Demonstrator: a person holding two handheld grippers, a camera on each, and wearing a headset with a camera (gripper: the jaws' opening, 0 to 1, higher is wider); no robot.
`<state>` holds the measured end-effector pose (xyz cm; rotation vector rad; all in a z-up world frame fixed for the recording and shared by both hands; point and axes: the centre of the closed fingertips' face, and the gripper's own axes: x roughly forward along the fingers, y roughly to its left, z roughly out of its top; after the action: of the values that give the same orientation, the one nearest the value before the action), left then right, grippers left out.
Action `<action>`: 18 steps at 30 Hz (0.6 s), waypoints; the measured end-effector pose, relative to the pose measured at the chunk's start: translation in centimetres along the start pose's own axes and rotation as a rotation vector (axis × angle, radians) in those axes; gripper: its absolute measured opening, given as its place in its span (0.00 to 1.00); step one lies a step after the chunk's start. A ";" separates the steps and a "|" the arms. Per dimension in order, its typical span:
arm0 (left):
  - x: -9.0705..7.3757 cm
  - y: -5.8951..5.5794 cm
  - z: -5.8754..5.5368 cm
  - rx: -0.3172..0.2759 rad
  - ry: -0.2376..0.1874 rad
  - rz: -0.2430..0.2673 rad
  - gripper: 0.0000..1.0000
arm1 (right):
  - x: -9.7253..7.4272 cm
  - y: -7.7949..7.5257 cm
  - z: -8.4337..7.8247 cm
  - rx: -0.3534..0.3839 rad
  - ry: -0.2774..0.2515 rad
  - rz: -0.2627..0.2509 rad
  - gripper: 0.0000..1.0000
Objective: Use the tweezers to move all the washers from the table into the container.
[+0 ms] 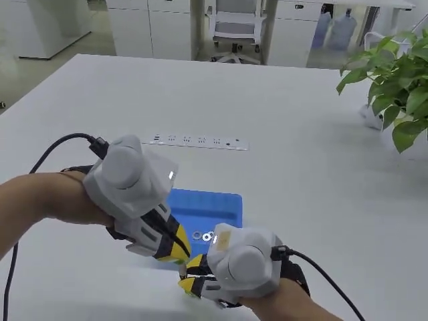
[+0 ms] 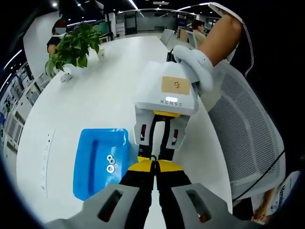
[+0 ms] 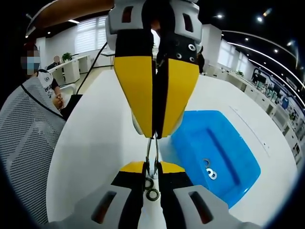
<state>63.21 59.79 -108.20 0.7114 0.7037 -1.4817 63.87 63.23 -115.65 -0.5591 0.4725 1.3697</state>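
Observation:
The thin metal tweezers run between the two grippers, which face each other tip to tip. My left gripper is shut on one end; in the right gripper view it hangs from the top with its yellow jaws pressed together. My right gripper has its jaws shut on the other end. Two washers lie on the white table under the right jaws. The blue container sits just beyond both grippers, and two washers lie inside it near its front edge.
A white power strip lies on the table behind the container. A potted plant stands at the far right edge. A mesh office chair is close behind my right gripper. Cabinets and another chair stand beyond the table.

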 end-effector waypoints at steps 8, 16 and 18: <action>0.1 0.2 0.2 -0.004 0.000 -0.009 0.05 | -0.1 0.0 -0.2 0.009 0.005 -0.004 0.11; 0.1 0.5 0.1 -0.001 0.012 -0.020 0.05 | -0.1 -0.2 -0.3 0.044 0.006 0.000 0.10; 0.2 0.5 0.2 0.000 0.011 -0.021 0.05 | -0.1 -0.2 -0.3 0.052 0.006 0.000 0.10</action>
<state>63.73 59.53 -108.24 0.7145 0.7220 -1.4979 64.02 62.95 -115.83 -0.5208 0.5113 1.3523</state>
